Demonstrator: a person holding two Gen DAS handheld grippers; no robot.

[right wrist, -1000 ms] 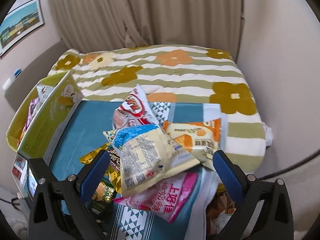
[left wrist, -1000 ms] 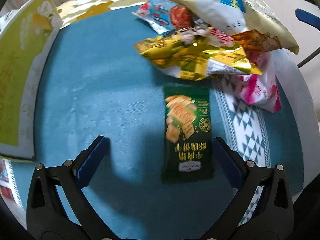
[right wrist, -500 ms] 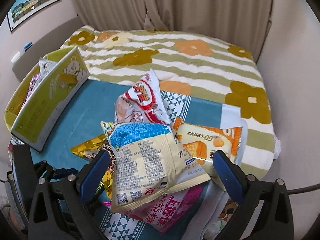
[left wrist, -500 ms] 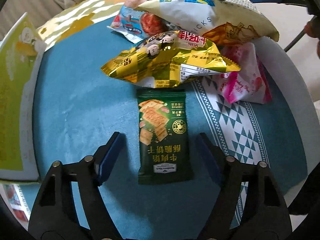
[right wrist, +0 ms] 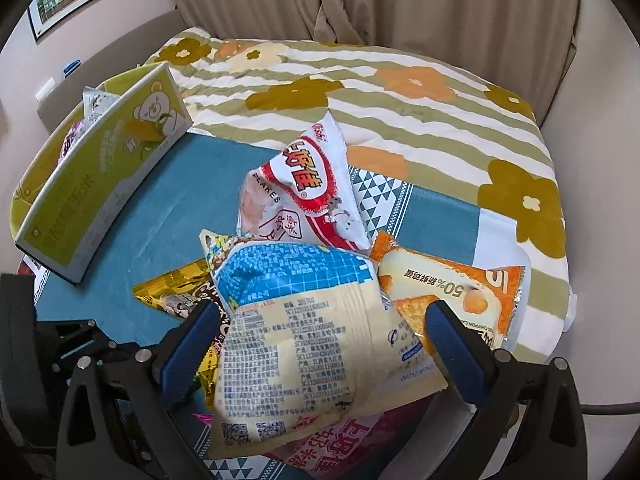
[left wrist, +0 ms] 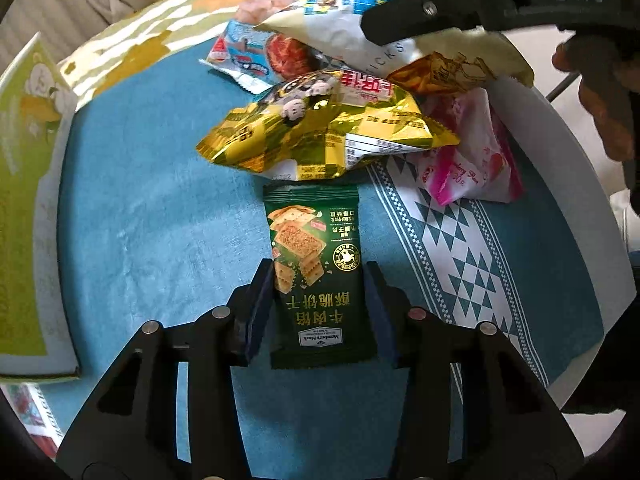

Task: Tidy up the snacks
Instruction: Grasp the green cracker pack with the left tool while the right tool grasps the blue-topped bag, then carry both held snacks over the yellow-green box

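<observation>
A dark green cracker packet (left wrist: 318, 272) lies flat on the blue cloth (left wrist: 160, 220). My left gripper (left wrist: 318, 280) is closed around its sides, the blue pads touching both edges. Beyond it is a pile of snack bags: a gold bag (left wrist: 320, 132), a pink bag (left wrist: 472, 160), and a blue-and-cream bag (right wrist: 316, 320). My right gripper (right wrist: 320, 320) is open above the pile, its fingers on either side of the blue-and-cream bag. A red-and-white bag (right wrist: 304, 196) and an orange bag (right wrist: 448, 296) lie behind.
A green cardboard box (right wrist: 96, 184) with packets in it stands at the left edge of the cloth. A flowered striped bedspread (right wrist: 400, 92) lies behind. The right gripper's body (left wrist: 500, 0) hangs over the pile in the left wrist view.
My left gripper moved over the green packet and closed from wide open onto its sides. My right gripper moved lower and closer over the snack pile, still open.
</observation>
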